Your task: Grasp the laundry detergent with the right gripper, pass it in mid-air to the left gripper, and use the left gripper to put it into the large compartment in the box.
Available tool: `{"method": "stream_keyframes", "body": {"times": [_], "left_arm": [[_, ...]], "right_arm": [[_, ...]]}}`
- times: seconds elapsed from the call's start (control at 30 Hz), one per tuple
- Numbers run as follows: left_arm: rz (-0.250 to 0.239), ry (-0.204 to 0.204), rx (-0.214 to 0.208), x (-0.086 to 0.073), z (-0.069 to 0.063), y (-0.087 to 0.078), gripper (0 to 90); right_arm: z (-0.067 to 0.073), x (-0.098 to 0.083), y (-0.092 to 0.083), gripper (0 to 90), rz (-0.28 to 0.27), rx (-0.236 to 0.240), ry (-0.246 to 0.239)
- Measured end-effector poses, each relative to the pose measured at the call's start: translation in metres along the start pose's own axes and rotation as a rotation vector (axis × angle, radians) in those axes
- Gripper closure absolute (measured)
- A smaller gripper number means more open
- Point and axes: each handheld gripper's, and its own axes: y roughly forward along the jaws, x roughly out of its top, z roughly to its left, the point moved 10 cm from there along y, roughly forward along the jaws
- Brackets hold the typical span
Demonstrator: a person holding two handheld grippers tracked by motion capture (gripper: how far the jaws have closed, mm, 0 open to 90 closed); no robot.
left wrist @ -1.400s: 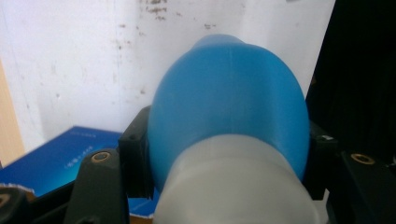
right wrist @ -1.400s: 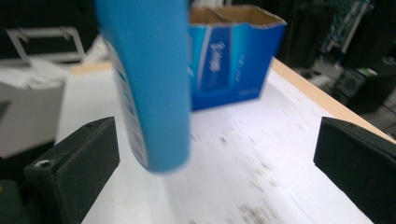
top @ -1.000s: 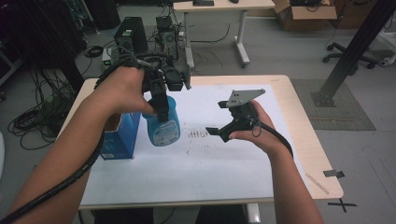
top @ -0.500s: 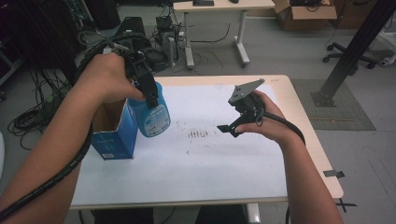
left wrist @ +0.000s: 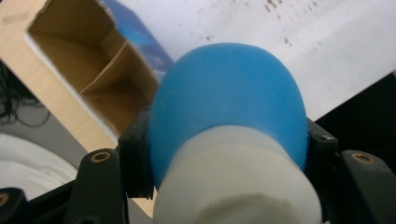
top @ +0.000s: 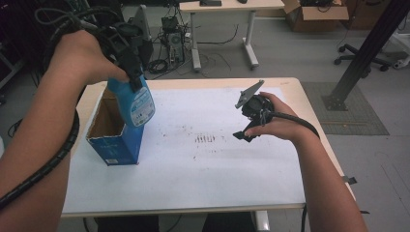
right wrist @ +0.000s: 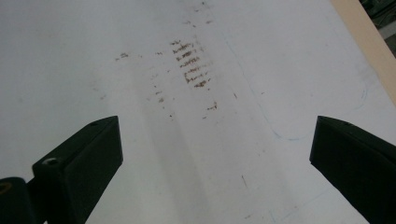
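Lifted toward 10 o'clock, the bottle hangs over the box, left gripper jaws clamping its stiff, slippery neck; right gripper jaws gape empty.

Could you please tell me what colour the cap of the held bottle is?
White, on the blue bottle; its cap shows best in the left gripper view.

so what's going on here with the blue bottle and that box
A person works at a table with a gripper in each hand. The left gripper is clamped on a blue bottle just below its white cap and holds it in the air, above the open top of a blue cardboard box standing near the table's left edge. The bottle is not yet inside. The right gripper hangs open and empty over the white sheet, near some brown smudges.
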Motion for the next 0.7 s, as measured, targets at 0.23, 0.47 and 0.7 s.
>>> {"method": "stream_keyframes", "body": {"times": [0.23, 0.47, 0.7], "left_arm": [[0.000, -0.099, 0.002, -0.006, 0.017, -0.020, 37.9], [0.013, -0.239, 0.008, -0.014, 0.036, -0.034, 37.9], [0.025, -0.331, -0.003, -0.024, 0.050, -0.035, 37.8]], "right_arm": [[-0.003, 0.003, 0.001, 2.7, 0.022, 0.006, -0.017], [-0.005, 0.004, 0.000, 2.7, 0.045, 0.009, -0.025], [-0.004, 0.001, 0.001, 2.8, 0.067, 0.024, -0.038]]}}
